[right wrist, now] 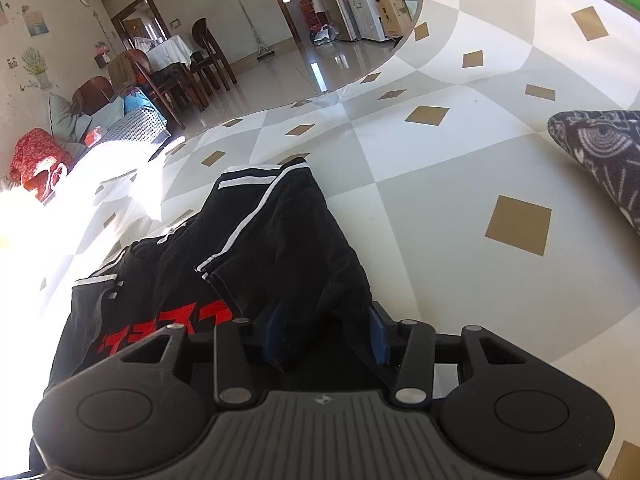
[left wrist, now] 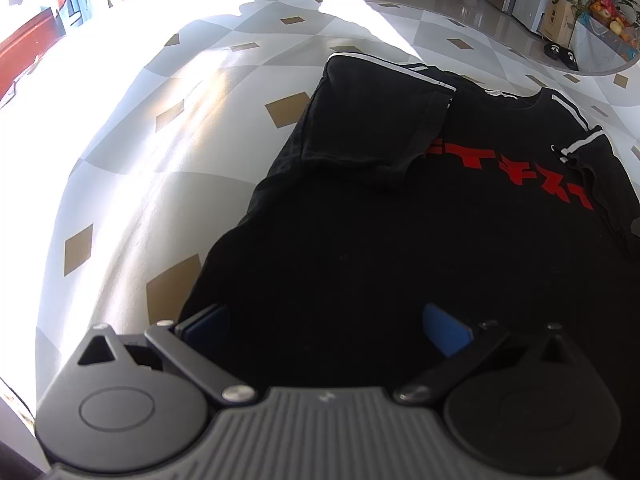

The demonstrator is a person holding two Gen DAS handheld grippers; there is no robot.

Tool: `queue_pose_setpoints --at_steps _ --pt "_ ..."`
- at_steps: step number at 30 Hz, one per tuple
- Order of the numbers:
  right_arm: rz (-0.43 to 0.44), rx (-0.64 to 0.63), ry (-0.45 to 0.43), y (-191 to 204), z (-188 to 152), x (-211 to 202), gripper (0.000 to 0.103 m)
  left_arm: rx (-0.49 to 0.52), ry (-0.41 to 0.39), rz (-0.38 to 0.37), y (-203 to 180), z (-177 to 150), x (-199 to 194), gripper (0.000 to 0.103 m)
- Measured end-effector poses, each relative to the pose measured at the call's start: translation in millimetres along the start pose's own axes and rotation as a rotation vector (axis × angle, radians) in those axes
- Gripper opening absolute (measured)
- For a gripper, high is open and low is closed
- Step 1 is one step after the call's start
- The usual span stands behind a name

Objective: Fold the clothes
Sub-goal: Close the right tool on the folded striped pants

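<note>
A black T-shirt (left wrist: 360, 232) with red lettering (left wrist: 520, 176) and white shoulder stripes lies flat on the checked tablecloth (left wrist: 160, 168). Its left sleeve (left wrist: 372, 132) is folded inward over the chest. My left gripper (left wrist: 328, 328) hovers open over the shirt's lower left part, blue pads (left wrist: 446, 334) wide apart with nothing pinched. In the right wrist view the shirt's (right wrist: 280, 248) right side bunches up toward my right gripper (right wrist: 326, 334). That gripper is shut on a fold of black cloth that fills the gap between its blue pads (right wrist: 378, 338). The lettering (right wrist: 180, 326) shows to its left.
A dark patterned cloth (right wrist: 600, 152) lies on the tablecloth (right wrist: 440, 208) at the right. The table's far edge curves behind the shirt, with glossy floor, dining chairs (right wrist: 208, 60) and a fridge beyond. Bright sunlight washes out the table's left side.
</note>
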State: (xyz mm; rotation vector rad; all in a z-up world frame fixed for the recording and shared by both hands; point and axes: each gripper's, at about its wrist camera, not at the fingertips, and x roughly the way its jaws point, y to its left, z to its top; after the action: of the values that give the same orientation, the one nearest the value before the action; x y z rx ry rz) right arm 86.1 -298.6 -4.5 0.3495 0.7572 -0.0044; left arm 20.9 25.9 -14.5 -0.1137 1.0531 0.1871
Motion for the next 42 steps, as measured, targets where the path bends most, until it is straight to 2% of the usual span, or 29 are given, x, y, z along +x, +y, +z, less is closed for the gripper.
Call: queue_pose_setpoints --at_steps 1,4,7,13,16,17,23,28,36,39,40,42 --pt "0.003 -0.010 0.005 2.1 0.0 1.7 0.028 0.000 0.000 0.000 -0.2 -0.1 0.1 0.103" --pt "0.002 -0.021 0.009 5.7 -0.2 3.5 0.018 0.002 -0.002 0.001 -1.1 -0.7 0.2 0.103" --pt "0.010 -0.034 -0.009 10.6 0.8 -0.5 0.015 0.001 -0.002 0.000 -2.0 -0.9 0.1 0.103" --pt "0.078 -0.090 -0.055 28.5 3.7 -13.1 0.015 0.000 -0.003 0.003 -2.4 -1.1 -0.2 0.103" --pt "0.054 -0.062 -0.047 22.2 2.5 -8.3 0.019 -0.002 -0.001 0.004 -1.8 -0.4 -1.4 0.103" --pt "0.043 -0.047 -0.039 19.1 2.1 -6.0 0.027 -0.002 -0.001 0.005 -1.6 -0.2 -1.7 0.103" --pt "0.000 0.060 -0.064 -2.9 4.8 -2.7 0.043 -0.025 -0.012 0.038 7.3 3.1 -2.9 0.103" --pt "0.003 0.107 -0.061 -9.3 4.1 5.1 0.045 -0.033 -0.002 0.037 9.8 3.5 0.2 0.103" --pt "0.020 0.081 -0.084 -2.4 5.7 14.1 0.044 -0.026 -0.012 0.048 12.3 4.5 0.5 0.103" --pt "0.026 0.069 -0.064 2.4 6.9 17.7 0.030 -0.043 -0.014 0.059 17.2 5.8 0.6 0.103" --pt "0.022 0.066 -0.055 4.4 7.0 18.6 0.021 -0.052 -0.007 0.055 19.0 6.1 2.1 0.103" --pt "0.012 0.062 -0.049 8.7 7.5 18.6 0.017 -0.069 0.000 0.045 22.1 6.2 4.1 0.103"
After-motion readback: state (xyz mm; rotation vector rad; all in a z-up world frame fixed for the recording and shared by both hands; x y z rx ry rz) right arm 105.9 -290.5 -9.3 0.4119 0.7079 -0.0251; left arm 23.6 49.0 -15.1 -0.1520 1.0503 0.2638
